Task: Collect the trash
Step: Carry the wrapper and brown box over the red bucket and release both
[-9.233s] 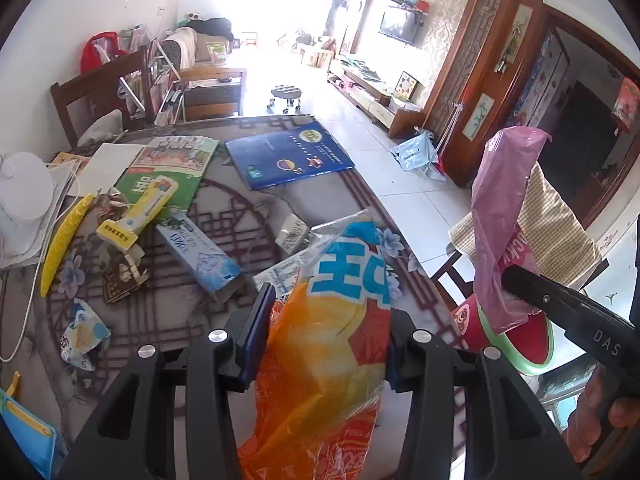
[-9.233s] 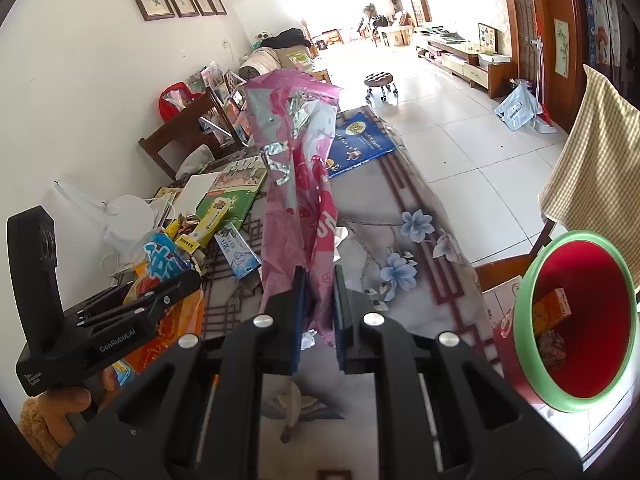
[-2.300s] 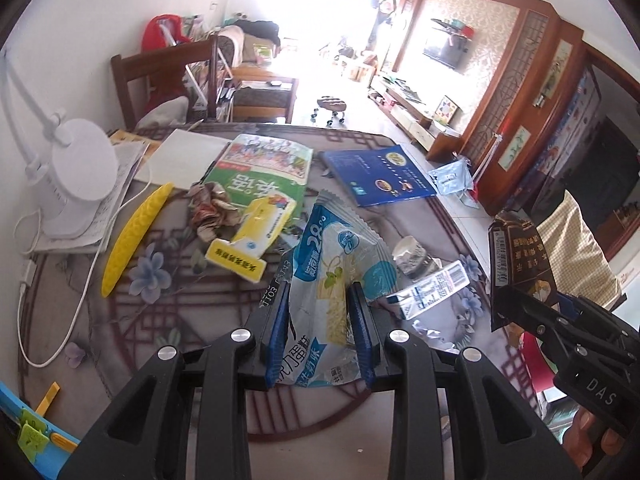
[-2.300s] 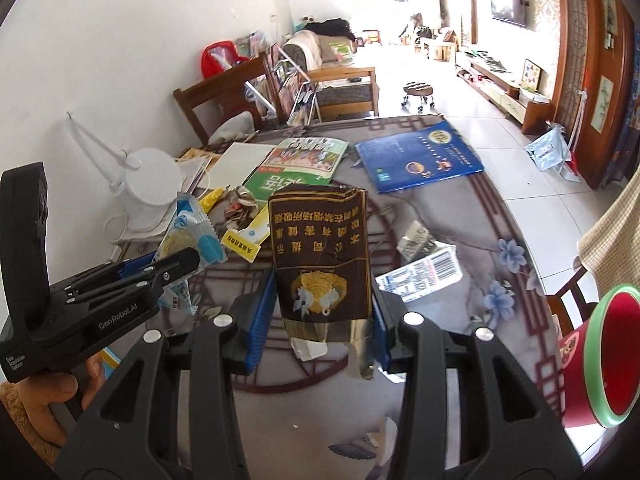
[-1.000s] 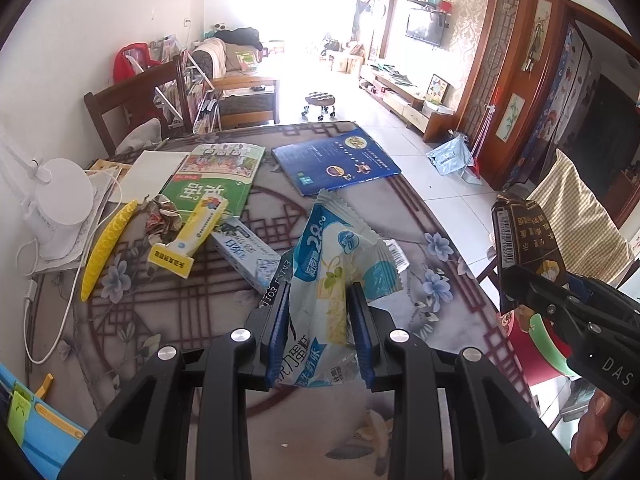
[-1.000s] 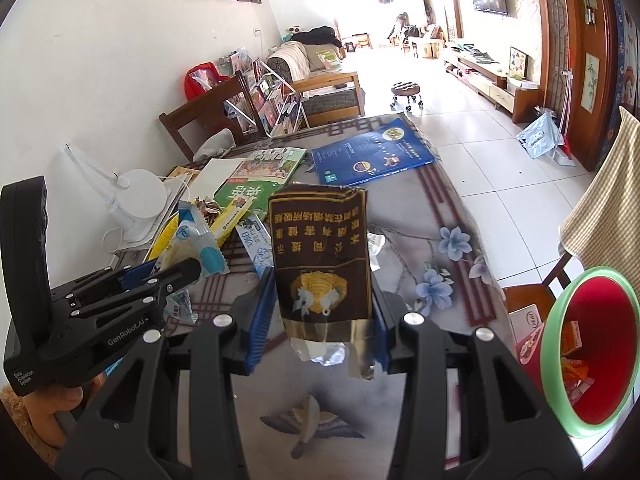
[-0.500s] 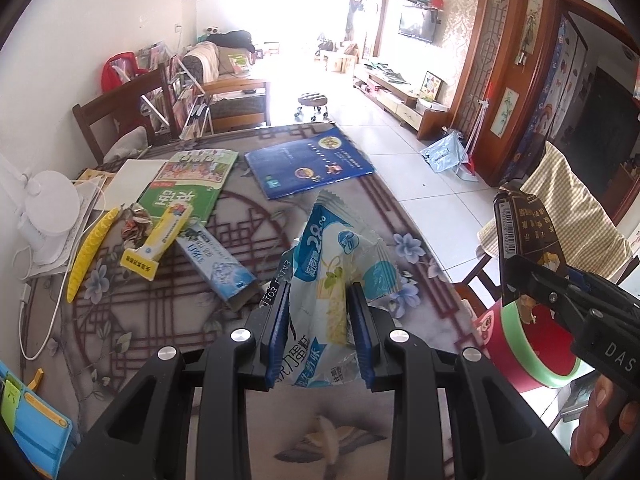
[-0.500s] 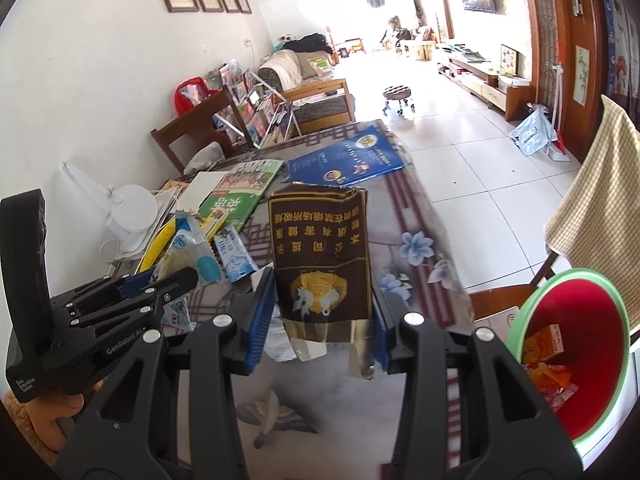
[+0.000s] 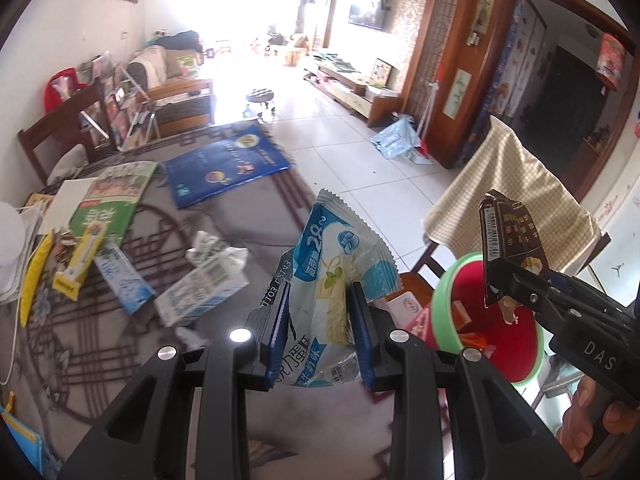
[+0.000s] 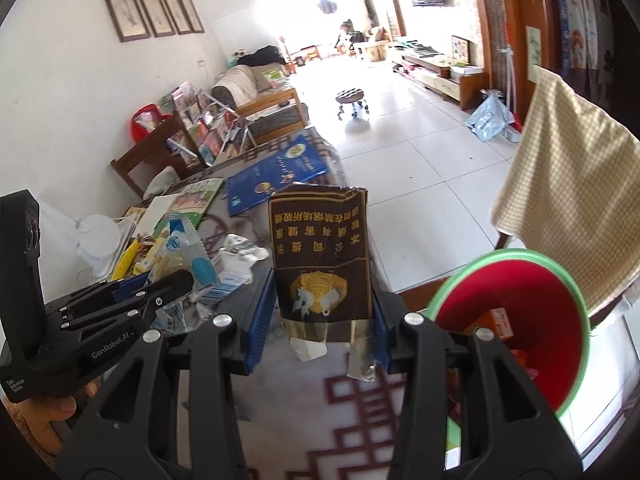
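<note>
My left gripper (image 9: 320,320) is shut on a blue-and-white snack wrapper (image 9: 336,256) and holds it above the table's right edge. My right gripper (image 10: 324,320) is shut on a dark brown cigarette pack (image 10: 322,256), held upright close to the red bin with a green rim (image 10: 516,320). In the left wrist view the right gripper (image 9: 504,284) with the brown pack (image 9: 510,236) hangs over the bin's (image 9: 442,300) opening. The bin holds orange wrappers (image 9: 468,322). The left gripper also shows in the right wrist view (image 10: 176,280).
On the table lie a white barcode carton (image 9: 200,296), a blue box (image 9: 124,276), a yellow tube (image 9: 82,260), a green book (image 9: 112,204) and a blue book (image 9: 224,164). A chair with a checked cloth (image 9: 504,196) stands behind the bin.
Both grippers have moved right toward the bin with their trash still held. The brown pack now hangs over the bin's opening.
</note>
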Demonstrator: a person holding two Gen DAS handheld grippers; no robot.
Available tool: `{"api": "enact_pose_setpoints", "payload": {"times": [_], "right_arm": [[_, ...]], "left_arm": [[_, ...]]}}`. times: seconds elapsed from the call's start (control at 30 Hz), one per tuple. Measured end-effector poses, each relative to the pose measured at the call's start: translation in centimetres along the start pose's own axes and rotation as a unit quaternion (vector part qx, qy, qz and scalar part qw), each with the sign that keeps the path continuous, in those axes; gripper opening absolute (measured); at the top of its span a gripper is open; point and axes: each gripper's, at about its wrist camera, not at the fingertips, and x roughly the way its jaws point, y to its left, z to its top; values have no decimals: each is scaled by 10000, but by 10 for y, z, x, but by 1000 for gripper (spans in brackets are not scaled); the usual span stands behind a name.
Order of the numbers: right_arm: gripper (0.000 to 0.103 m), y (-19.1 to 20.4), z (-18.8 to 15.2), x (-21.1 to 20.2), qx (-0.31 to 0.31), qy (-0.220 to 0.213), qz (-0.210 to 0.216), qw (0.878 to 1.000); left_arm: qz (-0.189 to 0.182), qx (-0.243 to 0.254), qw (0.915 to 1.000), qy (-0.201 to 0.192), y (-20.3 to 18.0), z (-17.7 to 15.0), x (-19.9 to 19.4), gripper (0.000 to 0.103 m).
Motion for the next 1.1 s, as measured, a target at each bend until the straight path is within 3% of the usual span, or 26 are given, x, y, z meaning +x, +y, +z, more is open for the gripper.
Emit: {"api": "enact_pose_setpoints", "payload": {"times": [0.3,0.57,0.8,1.1], "right_arm": [[41,-79,-6,-23,555,-89,-638,9964],[41,-137,-23,-42,1004,-69,-1111,9887],[41,-165,-37,-51,1268,32,-1346,9827],[42,-182,-45,-52,1440,145,-1472,9785]], "left_arm": [[-627,477,9968,101,-75,11,32,27],[-1188,823,9888,381,-138,13,61,27],[-1559,870,9810,753,-171,6,89,27],[-1644,1018,9773,863,-192,1,101,31]]}}
